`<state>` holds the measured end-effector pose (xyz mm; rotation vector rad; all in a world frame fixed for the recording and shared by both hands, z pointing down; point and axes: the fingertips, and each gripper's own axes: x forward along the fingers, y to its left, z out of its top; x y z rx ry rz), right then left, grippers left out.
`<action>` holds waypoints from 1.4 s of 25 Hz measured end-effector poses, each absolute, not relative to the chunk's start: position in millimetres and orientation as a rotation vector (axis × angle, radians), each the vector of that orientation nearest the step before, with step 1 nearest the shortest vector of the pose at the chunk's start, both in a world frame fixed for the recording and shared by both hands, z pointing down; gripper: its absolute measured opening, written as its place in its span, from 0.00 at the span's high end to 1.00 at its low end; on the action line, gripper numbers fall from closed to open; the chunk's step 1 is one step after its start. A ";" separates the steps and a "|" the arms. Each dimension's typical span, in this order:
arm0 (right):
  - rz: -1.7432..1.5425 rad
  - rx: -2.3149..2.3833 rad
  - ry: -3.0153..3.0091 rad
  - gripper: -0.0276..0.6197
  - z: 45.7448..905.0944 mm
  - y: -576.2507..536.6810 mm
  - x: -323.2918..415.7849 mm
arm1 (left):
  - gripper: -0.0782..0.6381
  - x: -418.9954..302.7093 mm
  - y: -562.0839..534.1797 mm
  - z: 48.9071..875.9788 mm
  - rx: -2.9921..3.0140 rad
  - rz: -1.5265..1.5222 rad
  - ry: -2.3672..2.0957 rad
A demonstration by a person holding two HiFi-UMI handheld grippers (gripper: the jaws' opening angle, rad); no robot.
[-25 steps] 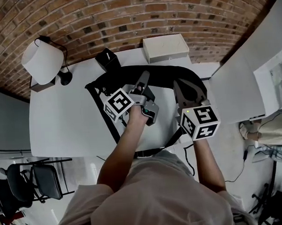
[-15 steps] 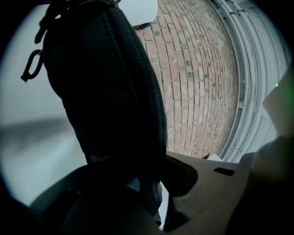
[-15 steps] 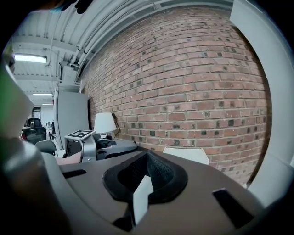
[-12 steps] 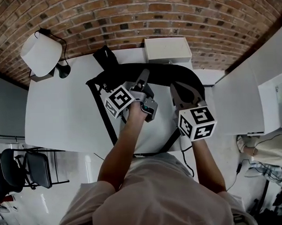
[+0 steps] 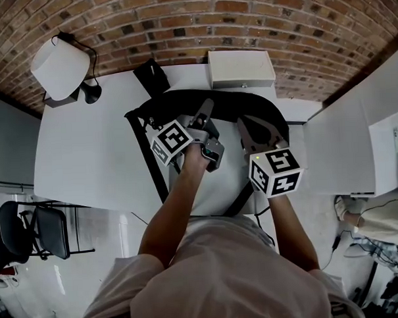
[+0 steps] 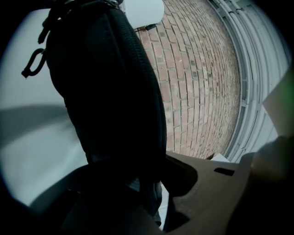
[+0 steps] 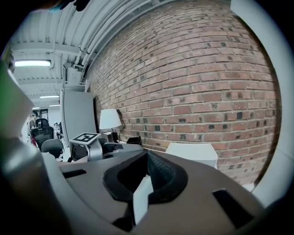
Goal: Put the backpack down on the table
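The black backpack (image 5: 236,102) lies along the far middle of the white table (image 5: 87,153), with its straps trailing toward the near edge. My left gripper (image 5: 203,112) reaches in from the near side and is shut on the bag's dark fabric. That fabric fills the left gripper view as a tall black bulk (image 6: 105,82) rising from the gripper (image 6: 151,183). My right gripper (image 5: 249,125) sits on the bag's right end. In the right gripper view its jaws (image 7: 144,183) stand together with dark mesh fabric pinched between the pads.
A white lamp (image 5: 58,69) stands at the table's far left corner. A small black box (image 5: 151,76) and a white box (image 5: 241,67) sit against the brick wall. A second white table (image 5: 343,149) adjoins on the right. Black chairs (image 5: 37,228) stand at the lower left.
Both grippers have sunk a little with the backpack and shifted slightly toward the brick wall. Neither grip has changed.
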<state>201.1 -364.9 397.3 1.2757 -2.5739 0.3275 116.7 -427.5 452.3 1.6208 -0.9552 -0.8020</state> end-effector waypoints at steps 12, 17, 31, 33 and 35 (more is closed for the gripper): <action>0.337 1.264 -2.588 0.95 406.4 -351.8 197.3 | 0.79 124.0 -407.2 470.4 1.621 -0.776 -0.945; 0.353 1.261 -2.587 0.95 413.6 -345.0 197.1 | 0.79 123.7 -395.3 480.7 1.610 -0.771 -0.937; 0.384 1.231 -2.573 0.95 434.1 -321.1 175.6 | 0.79 116.4 -359.6 513.5 1.579 -0.794 -0.918; 0.395 1.224 -2.567 0.95 438.9 -318.0 172.3 | 0.79 115.6 -354.7 520.0 1.567 -0.806 -0.911; 0.402 1.220 -2.562 0.95 442.8 -315.9 168.7 | 0.79 113.7 -350.3 526.9 1.553 -0.817 -0.909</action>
